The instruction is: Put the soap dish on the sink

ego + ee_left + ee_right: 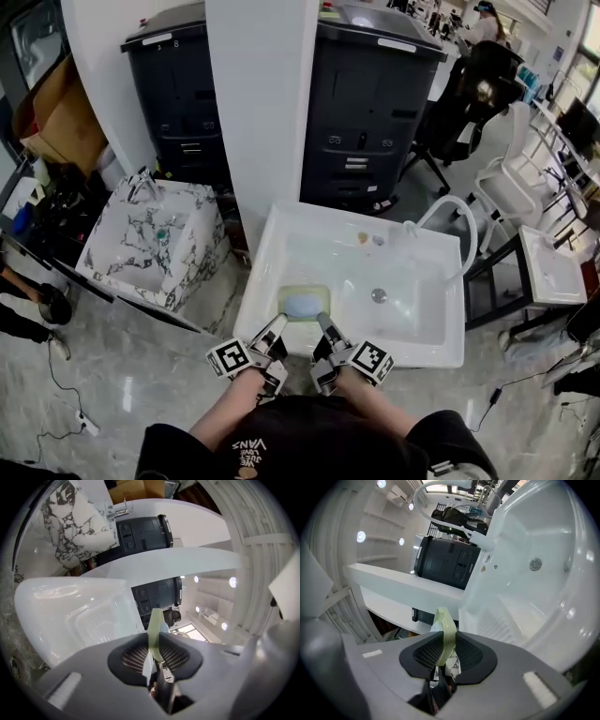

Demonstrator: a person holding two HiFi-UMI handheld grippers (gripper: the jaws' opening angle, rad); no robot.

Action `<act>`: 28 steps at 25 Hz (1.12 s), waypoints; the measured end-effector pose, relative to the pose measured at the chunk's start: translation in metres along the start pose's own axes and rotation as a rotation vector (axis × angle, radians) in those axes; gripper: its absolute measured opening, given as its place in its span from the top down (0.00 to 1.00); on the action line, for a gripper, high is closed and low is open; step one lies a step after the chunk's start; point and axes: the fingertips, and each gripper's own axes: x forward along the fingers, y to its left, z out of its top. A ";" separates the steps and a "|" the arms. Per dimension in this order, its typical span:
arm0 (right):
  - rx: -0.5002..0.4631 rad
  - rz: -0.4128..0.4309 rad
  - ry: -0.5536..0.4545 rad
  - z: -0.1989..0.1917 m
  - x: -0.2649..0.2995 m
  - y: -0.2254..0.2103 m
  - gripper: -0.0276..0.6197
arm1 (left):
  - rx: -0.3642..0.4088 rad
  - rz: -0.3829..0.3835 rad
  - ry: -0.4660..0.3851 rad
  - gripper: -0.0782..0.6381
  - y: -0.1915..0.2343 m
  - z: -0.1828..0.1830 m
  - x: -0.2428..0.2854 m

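Note:
The soap dish [303, 302] is pale green and carries a blue bar of soap. It hangs over the front left part of the white sink [422, 349], just inside the front rim. My left gripper [277, 325] is shut on the dish's near left edge, and my right gripper [324, 324] is shut on its near right edge. In the left gripper view the dish's thin green rim [156, 629] stands pinched between the dark pads of the left gripper [154, 657]. The right gripper view shows the same: the green rim [446, 629] is clamped in the right gripper [442, 657].
The sink's drain [379, 295] sits mid-basin, with small items by the back rim and a white hose [450, 211] at its right corner. A marble sink [155, 246] stands to the left, a white column [262, 112] and black cabinets [370, 103] behind, a white stand [551, 272] to the right.

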 end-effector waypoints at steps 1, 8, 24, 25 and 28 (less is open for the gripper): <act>-0.004 0.001 0.002 0.005 0.005 0.001 0.83 | -0.001 0.004 -0.004 0.72 0.000 0.004 0.005; -0.004 -0.006 0.003 0.041 0.039 -0.002 0.83 | 0.005 -0.004 0.001 0.72 0.001 0.026 0.052; 0.035 -0.051 0.012 0.104 0.114 -0.037 0.83 | 0.001 0.044 0.023 0.72 0.035 0.066 0.142; 0.039 -0.056 0.013 0.107 0.118 -0.040 0.83 | -0.003 0.049 0.027 0.72 0.038 0.068 0.146; 0.050 -0.070 0.017 0.115 0.130 -0.050 0.83 | -0.037 0.067 0.042 0.72 0.048 0.070 0.160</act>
